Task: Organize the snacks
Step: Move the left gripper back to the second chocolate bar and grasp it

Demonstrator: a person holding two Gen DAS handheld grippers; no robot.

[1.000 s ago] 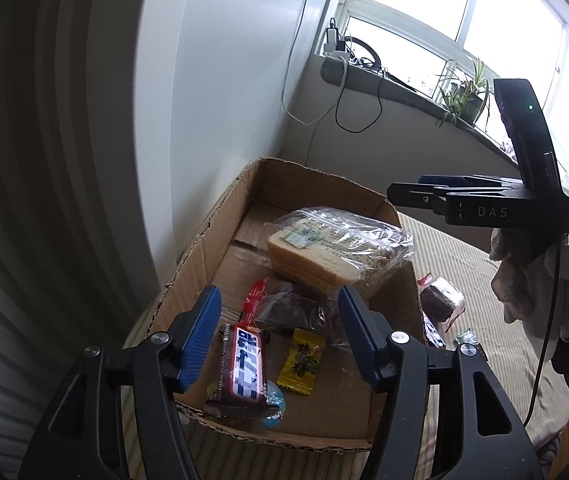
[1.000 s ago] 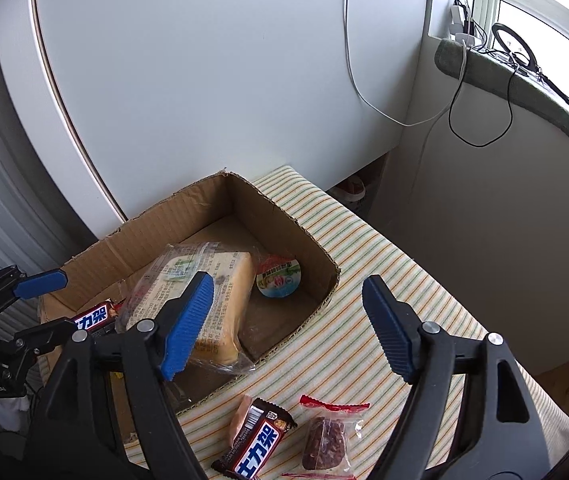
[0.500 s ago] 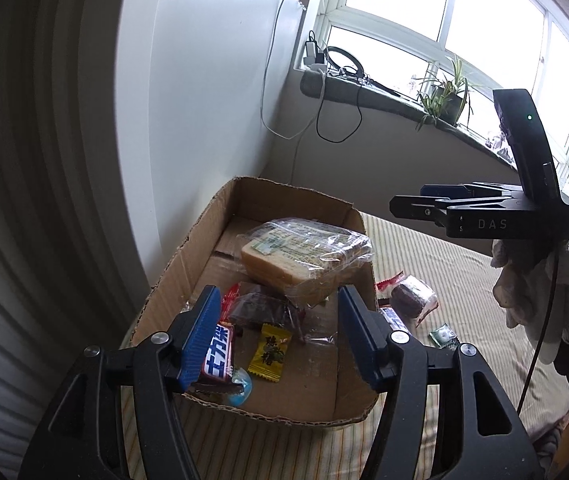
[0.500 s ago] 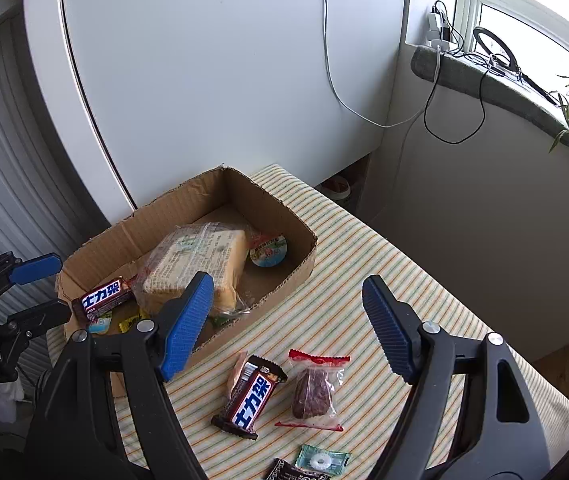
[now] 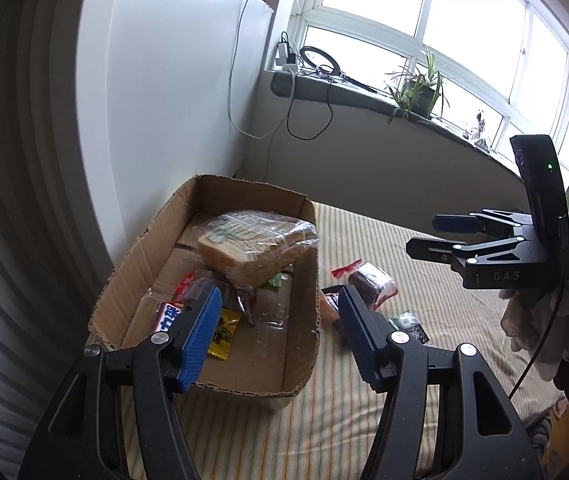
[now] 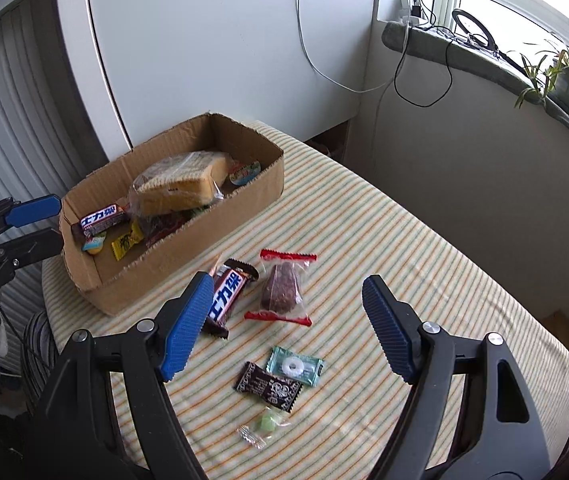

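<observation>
Five snacks lay loose on the striped tablecloth (image 6: 404,240) beside the cardboard box (image 6: 220,236), among them a chocolate bar (image 6: 226,298) and a mint candy (image 6: 294,366). You had both grippers spread and empty: right gripper (image 6: 284,328) above the loose snacks, left gripper (image 5: 276,336) over the box's near end.
</observation>
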